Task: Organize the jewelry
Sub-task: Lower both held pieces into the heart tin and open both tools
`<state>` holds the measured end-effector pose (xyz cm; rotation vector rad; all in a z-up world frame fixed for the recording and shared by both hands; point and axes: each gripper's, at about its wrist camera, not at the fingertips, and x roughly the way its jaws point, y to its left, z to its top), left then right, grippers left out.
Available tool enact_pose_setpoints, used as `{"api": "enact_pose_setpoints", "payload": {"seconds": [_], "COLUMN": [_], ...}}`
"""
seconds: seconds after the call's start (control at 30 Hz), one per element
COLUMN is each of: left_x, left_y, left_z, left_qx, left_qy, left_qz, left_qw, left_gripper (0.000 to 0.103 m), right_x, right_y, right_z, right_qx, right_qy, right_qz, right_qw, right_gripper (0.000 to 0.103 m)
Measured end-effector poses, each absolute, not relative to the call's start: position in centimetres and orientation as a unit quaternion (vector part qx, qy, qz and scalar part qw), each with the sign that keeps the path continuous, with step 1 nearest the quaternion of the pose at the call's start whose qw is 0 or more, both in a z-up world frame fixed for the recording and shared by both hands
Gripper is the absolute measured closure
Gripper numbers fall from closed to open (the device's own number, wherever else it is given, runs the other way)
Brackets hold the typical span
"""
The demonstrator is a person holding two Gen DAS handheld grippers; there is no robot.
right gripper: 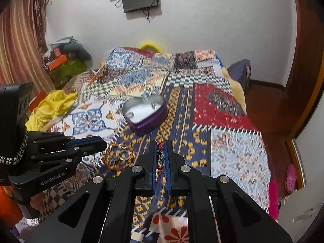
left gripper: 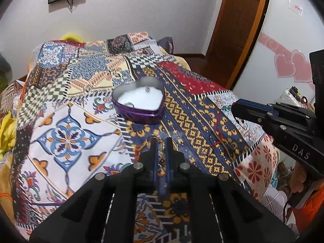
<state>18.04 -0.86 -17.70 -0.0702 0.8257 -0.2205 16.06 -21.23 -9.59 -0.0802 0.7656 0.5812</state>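
Right wrist view: patchwork bedspread [right gripper: 222, 109] fills mid-frame; purple heart tin [right gripper: 144, 114] sits open at centre. Left gripper [left gripper: 162, 147] jaws clenched around rings [right gripper: 122, 154]. Right gripper [right gripper: 161, 154] jaws grasping red string bracelet [right gripper: 160, 156], lower centre.

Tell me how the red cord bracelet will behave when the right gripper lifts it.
Probably floppy: the red cord bracelet is thin string with small beads, its end trailing loose over the bedspread. Likely very light. It may snag or swing below the right gripper.
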Motion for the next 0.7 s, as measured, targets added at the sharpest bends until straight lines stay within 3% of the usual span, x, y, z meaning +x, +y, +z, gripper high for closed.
{"api": "enact_pose_setpoints", "payload": {"seconds": [0.7], "left_x": [20.9], "left_y": [2.1], "left_z": [-14.5], "left_qx": [-0.030], "left_qy": [0.352], "left_qz": [-0.085], "left_qw": [0.932], "left_gripper": [0.098], "right_x": [19.2], "right_y": [-17.3], "right_z": [-6.0], "right_qx": [-0.032], "right_qy": [0.315], "right_qz": [0.309], "right_qw": [0.897], "right_gripper": [0.096]}}
